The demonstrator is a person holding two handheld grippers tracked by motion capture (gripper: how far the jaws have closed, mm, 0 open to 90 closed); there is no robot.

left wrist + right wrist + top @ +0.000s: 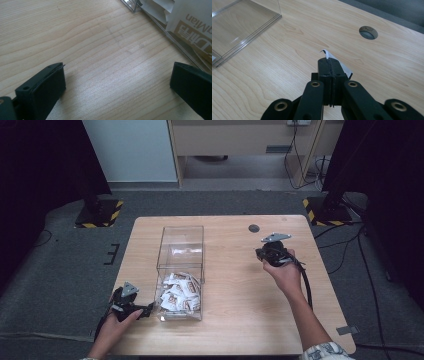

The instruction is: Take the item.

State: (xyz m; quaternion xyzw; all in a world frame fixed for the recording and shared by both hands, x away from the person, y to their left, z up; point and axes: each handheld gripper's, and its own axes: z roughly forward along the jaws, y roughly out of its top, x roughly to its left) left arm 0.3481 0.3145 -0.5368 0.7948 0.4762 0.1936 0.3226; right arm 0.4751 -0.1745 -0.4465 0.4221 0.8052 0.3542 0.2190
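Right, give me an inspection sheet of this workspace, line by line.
Surface: wooden table, with a round hole near its far edge.
Job's things: clear box on the table, its near end heaped with white packets; one white packet sits pinched in the right gripper.
Clutter: nothing seen.
Grippers: right gripper shut on the packet, above bare table right of the box; left gripper open, jaws wide apart with nothing between them, low over the table by the box's near left corner.
Cables: one black cable trails from the right gripper; more lie on the floor.
Surroundings: grey floor, two stand bases with yellow-black stripes, furniture beyond.
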